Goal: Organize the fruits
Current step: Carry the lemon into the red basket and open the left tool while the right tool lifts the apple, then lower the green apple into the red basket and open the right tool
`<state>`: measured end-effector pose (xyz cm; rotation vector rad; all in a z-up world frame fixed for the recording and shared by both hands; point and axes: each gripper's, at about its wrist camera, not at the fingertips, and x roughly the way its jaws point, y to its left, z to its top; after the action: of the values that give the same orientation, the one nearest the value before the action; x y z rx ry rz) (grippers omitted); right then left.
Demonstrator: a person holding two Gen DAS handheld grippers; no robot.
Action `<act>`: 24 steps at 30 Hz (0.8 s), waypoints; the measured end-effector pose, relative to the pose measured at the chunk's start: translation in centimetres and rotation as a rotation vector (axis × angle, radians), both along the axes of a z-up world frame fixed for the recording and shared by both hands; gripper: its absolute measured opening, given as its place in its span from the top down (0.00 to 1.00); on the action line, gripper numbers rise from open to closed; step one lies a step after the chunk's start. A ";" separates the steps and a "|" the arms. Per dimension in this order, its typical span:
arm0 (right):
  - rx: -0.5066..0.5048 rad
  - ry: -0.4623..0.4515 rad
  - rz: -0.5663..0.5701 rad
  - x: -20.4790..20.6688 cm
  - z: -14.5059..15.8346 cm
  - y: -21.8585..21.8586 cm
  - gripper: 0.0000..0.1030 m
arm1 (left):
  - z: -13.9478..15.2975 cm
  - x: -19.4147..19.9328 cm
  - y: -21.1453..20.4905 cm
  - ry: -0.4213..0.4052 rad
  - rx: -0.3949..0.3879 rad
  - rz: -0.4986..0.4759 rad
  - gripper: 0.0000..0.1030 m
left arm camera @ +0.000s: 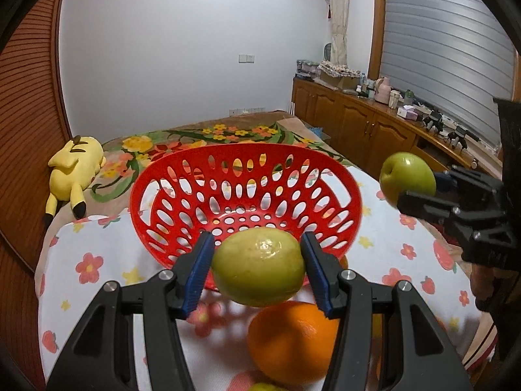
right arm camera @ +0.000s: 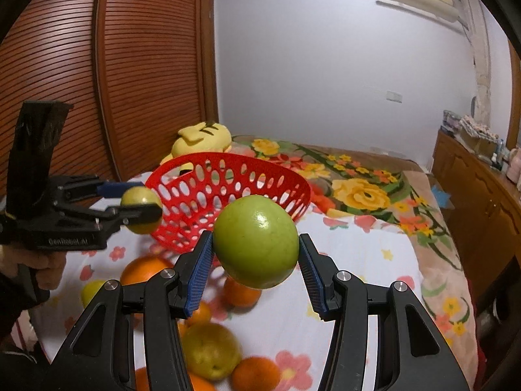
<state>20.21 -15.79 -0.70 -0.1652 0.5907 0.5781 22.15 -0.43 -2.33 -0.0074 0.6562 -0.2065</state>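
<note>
Left gripper [left arm camera: 259,268] clamps a glossy yellow-green lemon [left arm camera: 259,266]. Right gripper [right arm camera: 255,262] squeezes a smooth, round green apple [right arm camera: 256,241] near the tilted red basket [right arm camera: 228,192].

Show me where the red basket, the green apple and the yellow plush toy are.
red basket [left arm camera: 325,159]: left wrist view, on its far rim.
green apple [right arm camera: 255,241]: right wrist view, middle of its skin, between the right gripper's pads.
yellow plush toy [left arm camera: 73,169]: left wrist view, on its back.
</note>
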 end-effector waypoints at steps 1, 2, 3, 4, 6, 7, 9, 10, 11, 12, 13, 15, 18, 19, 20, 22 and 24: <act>-0.002 0.001 0.005 0.4 0.0 0.2 0.49 | -0.2 0.2 0.0 0.004 -0.001 0.000 0.48; -0.004 0.002 0.012 0.8 0.0 0.4 0.49 | -0.3 0.4 0.0 0.009 -0.002 0.000 0.48; -0.005 0.004 0.020 1.2 0.0 0.7 0.49 | -0.5 0.7 0.1 0.016 -0.002 0.001 0.47; -0.004 0.010 0.031 1.7 -0.1 1.0 0.49 | -0.7 0.9 0.2 0.019 -0.006 -0.003 0.47; -0.008 0.019 0.046 2.4 -0.3 1.5 0.49 | -0.9 1.3 0.2 0.024 -0.007 -0.006 0.48; -0.012 0.022 0.053 2.7 -0.5 1.8 0.49 | -0.9 1.4 0.2 0.023 -0.005 -0.006 0.48; -0.021 0.031 0.068 3.3 -0.8 2.3 0.49 | -0.8 1.5 0.4 0.014 0.000 -0.005 0.48; -0.025 0.036 0.075 3.6 -1.0 2.5 0.49 | -0.7 1.7 0.5 0.014 -0.002 -0.005 0.48; -0.029 0.040 0.082 3.8 -1.2 2.8 0.49 | -0.7 1.8 0.6 0.013 -0.005 -0.006 0.48; -0.032 0.043 0.088 4.0 -1.3 3.0 0.49 | -0.7 1.9 0.7 0.014 -0.006 -0.005 0.48; -0.036 0.046 0.094 4.2 -1.5 3.3 0.49 | -0.8 2.1 0.9 0.016 -0.005 -0.004 0.48; -0.041 0.052 0.104 4.7 -1.7 3.6 0.49 | -0.8 2.2 1.1 0.017 -0.009 -0.001 0.48; -0.052 0.060 0.113 5.2 -1.9 4.0 0.49 | -0.8 2.2 1.5 0.014 -0.018 0.005 0.48; -0.055 0.063 0.115 5.3 -2.0 4.1 0.49 | -0.8 2.1 1.7 0.012 -0.020 0.008 0.48; -0.057 0.066 0.119 5.5 -2.1 4.2 0.49 | -0.7 2.0 1.8 0.010 -0.022 0.009 0.48; -0.063 0.075 0.129 5.6 -2.3 4.4 0.49 | -0.6 1.7 2.0 0.002 -0.024 0.012 0.48; -0.074 0.082 0.137 5.8 -2.4 4.7 0.49 | -0.6 1.5 2.3 -0.001 -0.025 0.017 0.48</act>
<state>26.04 -11.09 -3.10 -0.2543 0.6843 0.6987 23.68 1.85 -2.93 -0.0366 0.6521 -0.1985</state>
